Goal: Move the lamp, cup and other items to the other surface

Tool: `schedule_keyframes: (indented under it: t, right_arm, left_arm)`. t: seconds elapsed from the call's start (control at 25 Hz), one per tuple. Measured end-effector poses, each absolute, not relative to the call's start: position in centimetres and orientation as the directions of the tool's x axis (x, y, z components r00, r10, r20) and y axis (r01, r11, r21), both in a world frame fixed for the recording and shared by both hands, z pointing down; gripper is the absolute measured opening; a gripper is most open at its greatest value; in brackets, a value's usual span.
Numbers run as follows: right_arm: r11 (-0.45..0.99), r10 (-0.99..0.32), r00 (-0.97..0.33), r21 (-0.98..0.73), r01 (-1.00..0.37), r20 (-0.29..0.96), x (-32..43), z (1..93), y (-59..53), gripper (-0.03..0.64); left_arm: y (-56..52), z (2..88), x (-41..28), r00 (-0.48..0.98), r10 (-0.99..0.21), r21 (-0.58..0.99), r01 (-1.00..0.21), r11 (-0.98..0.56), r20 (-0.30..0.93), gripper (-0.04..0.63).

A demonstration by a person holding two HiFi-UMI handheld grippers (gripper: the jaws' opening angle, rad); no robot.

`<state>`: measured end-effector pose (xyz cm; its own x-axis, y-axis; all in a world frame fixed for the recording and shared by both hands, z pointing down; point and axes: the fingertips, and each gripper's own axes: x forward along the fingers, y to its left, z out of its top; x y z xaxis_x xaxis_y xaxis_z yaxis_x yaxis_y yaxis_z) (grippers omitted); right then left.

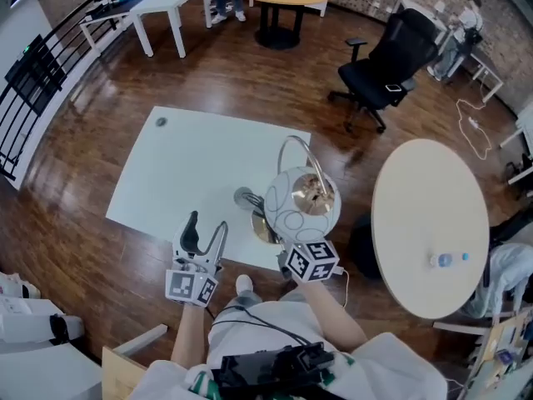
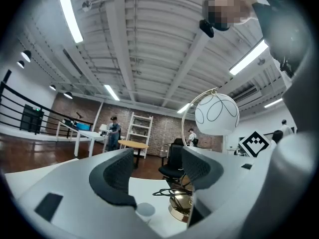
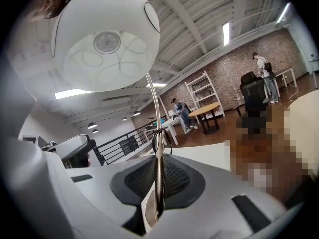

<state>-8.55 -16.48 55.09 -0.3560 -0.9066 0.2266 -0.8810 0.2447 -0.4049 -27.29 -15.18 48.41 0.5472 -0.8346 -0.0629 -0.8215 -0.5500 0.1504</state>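
A lamp with a white globe shade and a curved thin metal stem is at the front right corner of the white square table. Its brass base is at that corner; whether it rests on the table I cannot tell. My right gripper is shut on the stem, with the globe above the jaws. A small grey cup stands beside the base. To the left of the lamp, my left gripper is open and holds nothing. In the left gripper view the cup and base lie ahead.
A round white table stands to the right with a small blue and white item on it. A small dark object lies at the square table's far left corner. A black office chair is behind. A railing runs along the left.
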Motion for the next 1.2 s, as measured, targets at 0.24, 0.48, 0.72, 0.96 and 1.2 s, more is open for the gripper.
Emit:
schedule_keyframes:
  t: [0.24, 0.48, 0.72, 0.96, 1.2]
  right_arm:
    - [0.094, -0.955, -0.197, -0.402, -0.911, 0.221, -0.8, 54.1, -13.8, 0.060]
    - [-0.103, -0.975, 0.011, -0.411, -0.906, 0.220, 8.3, 54.0, -10.5, 0.060]
    - [-0.300, -0.948, 0.230, -0.378, -0.876, 0.221, 19.9, 54.9, -6.2, 0.060]
    - [-0.487, -0.872, 0.426, -0.343, -0.803, 0.242, 32.2, 57.4, -1.1, 0.060]
    - [-0.592, -0.805, 0.529, -0.287, -0.754, 0.271, 43.1, 60.4, 2.4, 0.060]
  left_arm:
    - [-15.8, 47.5, -19.5, 0.677, -0.732, 0.142, -0.719, -0.680, -0.077, 0.298]
    - [-15.9, 46.9, -10.5, 0.808, -0.583, 0.138, -0.571, -0.809, -0.078, 0.299]
    - [-14.5, 46.6, -0.3, 0.902, -0.426, 0.123, -0.415, -0.901, -0.078, 0.298]
    - [-12.5, 46.9, 8.4, 0.951, -0.302, 0.102, -0.296, -0.950, -0.057, 0.299]
    - [-10.1, 48.4, 16.6, 0.977, -0.215, 0.094, -0.212, -0.973, -0.015, 0.299]
